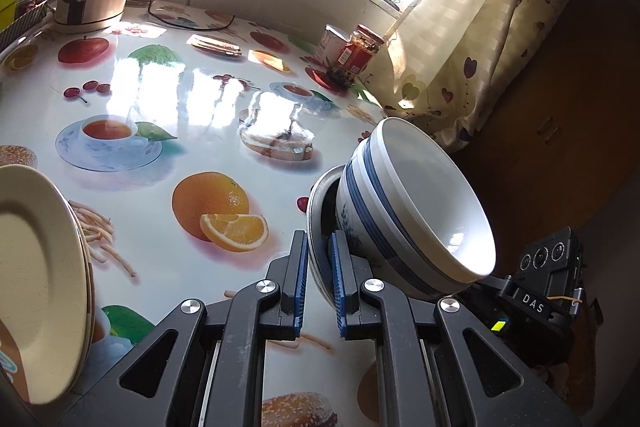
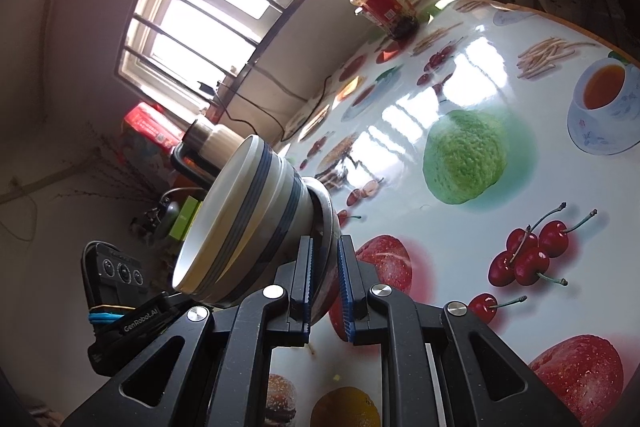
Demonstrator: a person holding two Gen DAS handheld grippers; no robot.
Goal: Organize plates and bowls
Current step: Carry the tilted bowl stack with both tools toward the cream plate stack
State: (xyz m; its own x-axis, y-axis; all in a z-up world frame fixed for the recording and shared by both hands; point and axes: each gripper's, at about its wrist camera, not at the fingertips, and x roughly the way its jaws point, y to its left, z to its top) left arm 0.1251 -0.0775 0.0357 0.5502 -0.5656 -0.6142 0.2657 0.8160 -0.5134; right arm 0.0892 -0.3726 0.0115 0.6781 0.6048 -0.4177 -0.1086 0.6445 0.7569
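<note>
While both tongs [image 1: 320, 267] [image 2: 325, 269] clamp the plate [image 1: 318, 227]; stacked bowls [image 1: 416, 203] tilt sideways | mouths facing off-table

the letters "das" stand in white on the black mount [image 1: 534, 301] of the other hand-held gripper, seen at the right edge of the left wrist view. in the right wrist view, "genrobot.ai" is printed in white on the black mount [image 2: 140, 323] of the opposite hand-held gripper. the red label on the glass jar [image 2: 376, 1] carries print too small to read.
</note>
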